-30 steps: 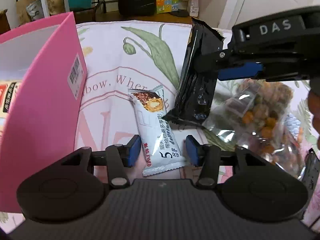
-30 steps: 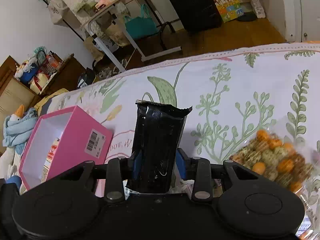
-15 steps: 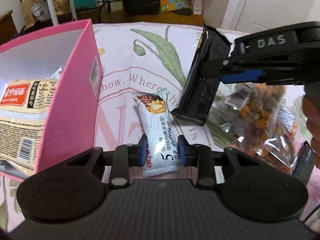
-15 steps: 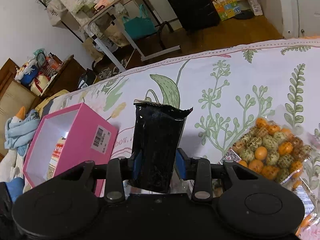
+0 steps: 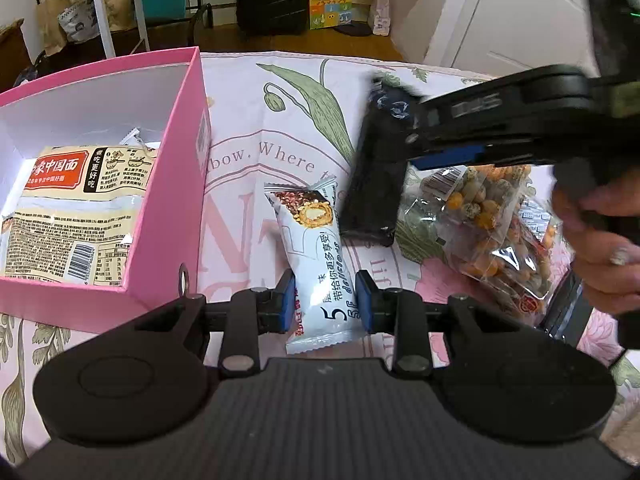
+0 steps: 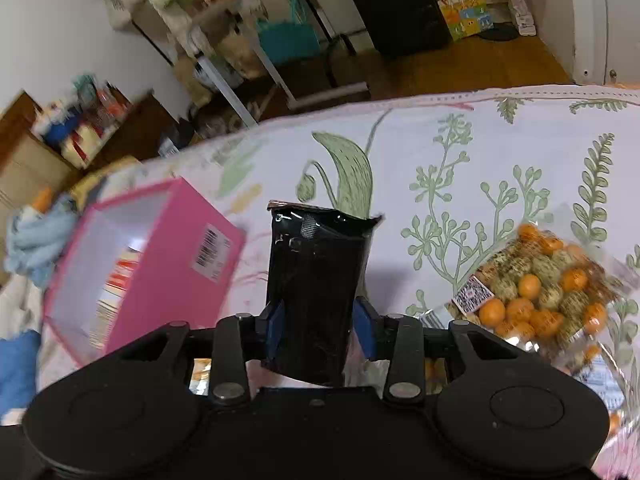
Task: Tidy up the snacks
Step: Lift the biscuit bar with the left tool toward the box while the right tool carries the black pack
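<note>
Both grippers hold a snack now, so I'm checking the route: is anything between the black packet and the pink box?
Nothing visible. The black packet in the right gripper faces bare cloth before the open pink box.

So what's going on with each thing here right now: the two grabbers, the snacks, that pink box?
left gripper: shut on the white snack bar.
white snack bar: held at its lower end.
right gripper: shut on the black packet.
black packet: held upright, off the cloth.
pink box: open, a noodle packet lying inside.
bag of coated nuts: sealed, lying on the floral cloth.
</note>
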`<control>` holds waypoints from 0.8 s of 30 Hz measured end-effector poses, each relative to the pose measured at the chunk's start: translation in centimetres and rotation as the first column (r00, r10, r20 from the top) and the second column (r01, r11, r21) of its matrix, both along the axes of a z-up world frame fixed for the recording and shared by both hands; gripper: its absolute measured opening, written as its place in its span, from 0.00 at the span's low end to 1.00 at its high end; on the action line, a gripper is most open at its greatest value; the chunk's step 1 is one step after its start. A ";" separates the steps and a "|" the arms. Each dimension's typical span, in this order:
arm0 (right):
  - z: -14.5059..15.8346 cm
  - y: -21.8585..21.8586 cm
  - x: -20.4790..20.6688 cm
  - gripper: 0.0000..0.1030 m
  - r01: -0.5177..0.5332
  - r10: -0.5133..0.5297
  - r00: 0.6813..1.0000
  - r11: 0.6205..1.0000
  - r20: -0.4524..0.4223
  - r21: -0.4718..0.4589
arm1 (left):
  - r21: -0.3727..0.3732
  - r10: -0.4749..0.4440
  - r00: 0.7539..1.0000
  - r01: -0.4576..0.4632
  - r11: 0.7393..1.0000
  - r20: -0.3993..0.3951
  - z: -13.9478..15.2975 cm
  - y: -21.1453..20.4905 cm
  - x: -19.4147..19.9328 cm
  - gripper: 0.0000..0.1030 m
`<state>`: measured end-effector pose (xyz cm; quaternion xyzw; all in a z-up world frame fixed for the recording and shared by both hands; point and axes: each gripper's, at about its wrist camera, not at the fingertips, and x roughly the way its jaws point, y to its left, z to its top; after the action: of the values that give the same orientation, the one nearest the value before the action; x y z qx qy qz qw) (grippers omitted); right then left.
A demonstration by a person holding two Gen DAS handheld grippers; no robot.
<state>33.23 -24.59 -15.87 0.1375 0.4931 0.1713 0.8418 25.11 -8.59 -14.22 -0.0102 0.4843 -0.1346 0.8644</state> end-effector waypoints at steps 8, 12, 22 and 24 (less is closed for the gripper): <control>-2.5 3.8 1.3 0.61 -0.085 0.085 0.996 0.987 -0.010 -0.134 | 0.001 0.029 0.999 -0.029 1.000 -0.028 -1.3 0.6 0.8 0.29; -3.3 5.1 1.5 0.68 -0.100 0.106 0.994 0.980 0.023 -0.174 | -0.037 0.058 0.996 -0.060 0.997 -0.073 -1.7 1.0 1.2 0.29; -3.7 7.3 1.1 0.60 -0.095 0.133 0.987 0.933 0.089 -0.346 | -0.019 0.074 0.993 -0.076 0.997 -0.088 -2.2 1.0 0.8 0.29; -3.0 6.1 1.1 0.60 -0.066 0.085 0.995 0.960 0.059 -0.271 | -0.004 0.076 0.994 -0.076 0.997 -0.078 -1.9 1.0 0.6 0.29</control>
<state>34.32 -18.51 -18.84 -0.0031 0.4867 0.1395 0.8624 25.69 -7.56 -16.13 -0.0366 0.5165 -0.1028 0.8493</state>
